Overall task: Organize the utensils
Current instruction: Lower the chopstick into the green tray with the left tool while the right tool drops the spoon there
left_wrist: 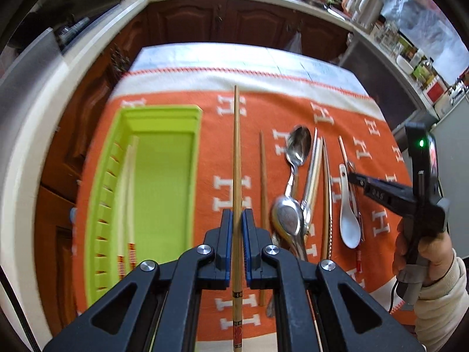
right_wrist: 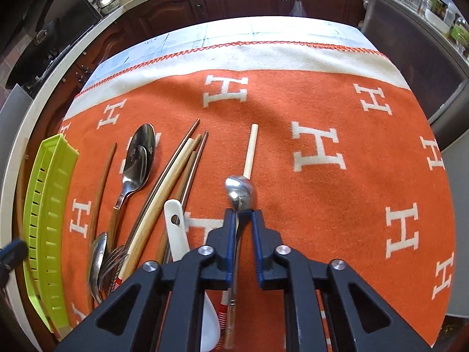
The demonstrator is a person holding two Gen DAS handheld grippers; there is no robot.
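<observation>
White capital letters "H" point(right_wrist: 318, 146) repeat in rows across the orange cloth point(right_wrist: 278, 102) on the desk, plain in both views; small raised characters on the black arm of the right gripper point(left_wrist: 351, 177) in the left wrist view look like "0 4 5", not surely legible; the chopstick's point(left_wrist: 236, 176) dark band markings are too small to read.

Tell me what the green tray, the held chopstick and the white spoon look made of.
Green tray: looks like moulded plastic, uniform lime colour, slotted wall. Chopstick in the left hand-held gripper: probably bamboo or wood, tan with a matte grain. White spoon: likely glazed ceramic, glossy; could be melamine.
</observation>
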